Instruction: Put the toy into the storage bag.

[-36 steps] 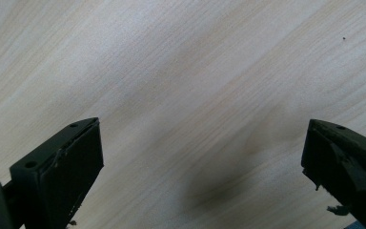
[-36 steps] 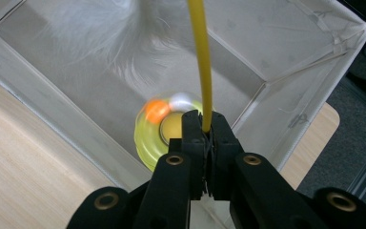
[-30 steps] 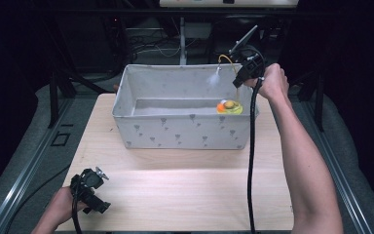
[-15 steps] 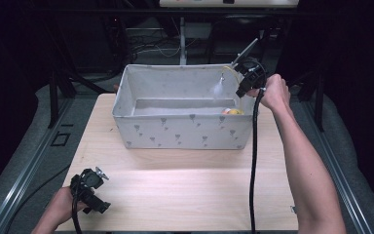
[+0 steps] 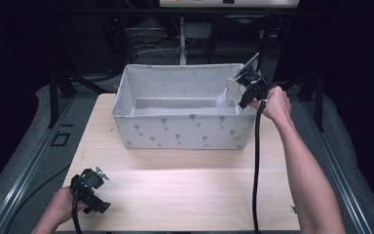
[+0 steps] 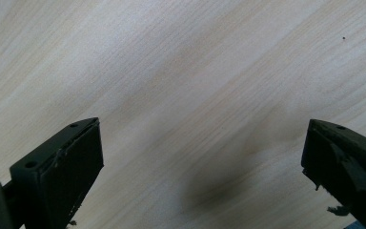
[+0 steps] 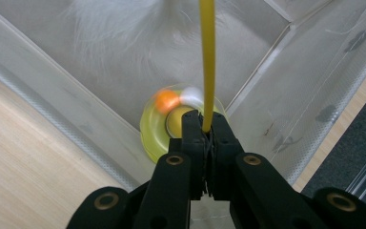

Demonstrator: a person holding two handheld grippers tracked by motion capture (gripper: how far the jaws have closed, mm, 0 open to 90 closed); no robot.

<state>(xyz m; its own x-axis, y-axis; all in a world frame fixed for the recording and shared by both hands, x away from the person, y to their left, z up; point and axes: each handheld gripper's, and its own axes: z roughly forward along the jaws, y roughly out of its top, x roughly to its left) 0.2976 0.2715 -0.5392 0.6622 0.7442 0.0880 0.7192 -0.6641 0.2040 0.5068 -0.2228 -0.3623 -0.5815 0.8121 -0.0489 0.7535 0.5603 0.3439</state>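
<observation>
Right gripper [image 7: 205,129]: jaws clamped on the yellow wand [image 7: 207,62], feather [image 7: 124,28] beyond, toy base [image 7: 164,126] just below in the fabric bin [image 5: 185,129]. Lowering step; next, release inside. Since earlier: gripper sunk toward the bin. Left gripper [image 6: 200,157]: jaws wide, empty, over the surface [image 6: 181,71].

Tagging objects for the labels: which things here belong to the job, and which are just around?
In the job:
- right gripper, shut on yellow wand
- feather
- yellow disc
- fabric bin

Just around:
- left gripper, open, over the table
</observation>
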